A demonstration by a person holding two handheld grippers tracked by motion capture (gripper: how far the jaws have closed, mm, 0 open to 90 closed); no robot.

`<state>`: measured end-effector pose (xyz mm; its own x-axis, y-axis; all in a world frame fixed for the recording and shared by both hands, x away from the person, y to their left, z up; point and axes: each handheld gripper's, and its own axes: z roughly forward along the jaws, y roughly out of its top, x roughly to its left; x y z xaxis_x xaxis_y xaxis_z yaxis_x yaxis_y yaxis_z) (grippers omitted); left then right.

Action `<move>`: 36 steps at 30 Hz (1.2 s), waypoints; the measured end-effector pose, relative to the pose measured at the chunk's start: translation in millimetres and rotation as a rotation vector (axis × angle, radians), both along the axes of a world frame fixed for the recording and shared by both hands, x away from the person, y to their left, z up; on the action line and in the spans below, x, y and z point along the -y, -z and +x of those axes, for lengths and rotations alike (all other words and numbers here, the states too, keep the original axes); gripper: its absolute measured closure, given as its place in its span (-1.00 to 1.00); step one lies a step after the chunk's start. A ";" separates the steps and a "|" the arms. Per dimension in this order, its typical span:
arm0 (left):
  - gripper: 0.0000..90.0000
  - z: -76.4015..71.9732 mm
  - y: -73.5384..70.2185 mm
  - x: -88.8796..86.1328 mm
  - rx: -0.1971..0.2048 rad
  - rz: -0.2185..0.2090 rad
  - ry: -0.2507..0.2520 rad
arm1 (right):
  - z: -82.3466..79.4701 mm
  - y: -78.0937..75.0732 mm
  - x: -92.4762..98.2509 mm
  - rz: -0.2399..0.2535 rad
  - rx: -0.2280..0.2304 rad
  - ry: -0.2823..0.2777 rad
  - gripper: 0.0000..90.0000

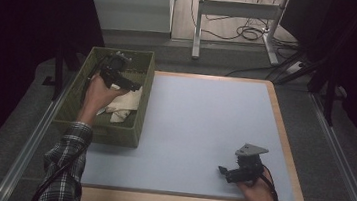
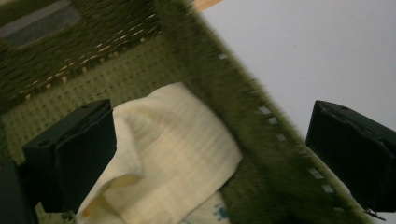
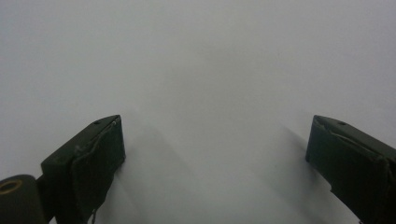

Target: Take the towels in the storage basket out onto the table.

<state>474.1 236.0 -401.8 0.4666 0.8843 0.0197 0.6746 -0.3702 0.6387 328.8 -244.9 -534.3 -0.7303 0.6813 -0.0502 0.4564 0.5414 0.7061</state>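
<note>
Jaws of the left gripper [image 2: 210, 154] stand spread wide over the green woven basket [image 1: 144, 97] at the upper left of the high view, one jaw inside it, the other out past its wall above the pale mat [image 1: 203, 128]. Between and under them lies a cream cloth [image 2: 173, 154], crumpled in the basket's bottom, with a second pale piece bearing a small blue print [image 2: 219, 212] just beneath it. Lower right in the high view, the right gripper [image 1: 224, 171] rests low over the bare mat, jaws also spread, holding nothing.
</note>
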 end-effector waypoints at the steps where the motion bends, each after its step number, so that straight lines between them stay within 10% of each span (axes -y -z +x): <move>1: -0.95 2.1 3.7 -4.0 -0.009 -0.007 -0.010 | 0.0 0.0 0.0 0.000 0.000 0.000 -0.89; 17: -0.99 42.7 78.6 -25.0 -0.228 0.065 -0.085 | 0.1 0.0 0.0 0.000 0.000 0.000 -0.89; 21: -0.99 51.2 87.2 -22.8 -0.298 0.129 -0.103 | 0.1 0.0 0.0 0.001 0.000 0.000 -0.89; 31: -0.99 64.4 112.5 -18.9 -0.482 0.116 -0.090 | 0.1 0.1 0.1 0.001 0.000 0.000 -0.90; 36: -0.85 62.8 110.6 -18.7 -0.490 0.124 -0.087 | 0.0 0.1 0.1 0.001 0.000 0.000 -0.89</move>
<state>536.9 254.7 -512.3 0.3723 0.9250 -0.0757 0.9154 -0.3525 0.1944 328.8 -245.0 -534.3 -0.7307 0.6809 -0.0493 0.4565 0.5410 0.7063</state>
